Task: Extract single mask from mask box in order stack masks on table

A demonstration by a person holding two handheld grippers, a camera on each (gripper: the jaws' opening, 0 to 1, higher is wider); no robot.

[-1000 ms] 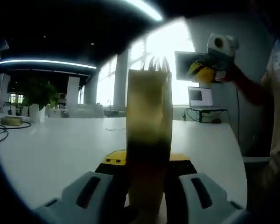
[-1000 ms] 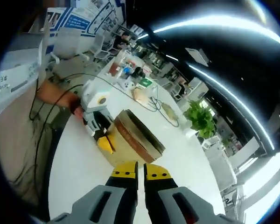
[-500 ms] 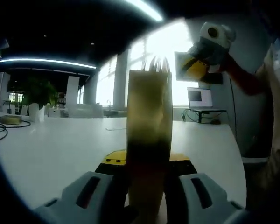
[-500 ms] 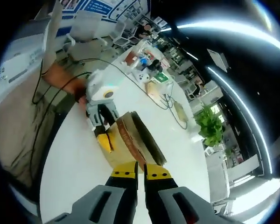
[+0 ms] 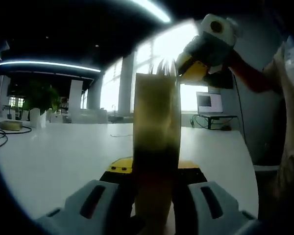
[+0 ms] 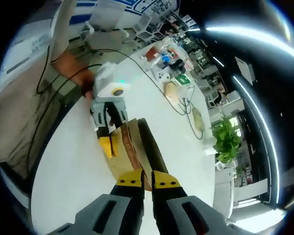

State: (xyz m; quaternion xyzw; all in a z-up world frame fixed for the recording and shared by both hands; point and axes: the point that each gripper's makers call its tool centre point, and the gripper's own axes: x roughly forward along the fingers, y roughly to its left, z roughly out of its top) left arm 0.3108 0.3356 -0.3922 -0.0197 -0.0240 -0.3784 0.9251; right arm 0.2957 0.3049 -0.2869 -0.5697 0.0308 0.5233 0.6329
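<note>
A tall brown cardboard mask box [image 5: 156, 112] stands upright on the white table [image 5: 63, 152], with white mask edges sticking out of its top. My left gripper [image 5: 154, 166] is shut on the box's lower sides. The right gripper [image 5: 186, 71] comes in from the upper right, its yellow tips right beside the box's top corner. From above, the box [image 6: 137, 152] lies just ahead of my right gripper [image 6: 148, 180], whose jaws stand close together with nothing visible between them. The left gripper [image 6: 115, 139] clamps the box's near end.
A person's arm [image 5: 255, 78] holds the right gripper. A laptop [image 5: 210, 103] sits on a desk behind the table. Cables and small clutter [image 6: 166, 63] lie at the table's far end, with a green plant [image 6: 225, 139] beyond. Chairs [image 6: 112, 19] stand past the table.
The right gripper has moved in toward the top of the mask box, which now sits closer under its tips. The left gripper and the box have stayed put.
</note>
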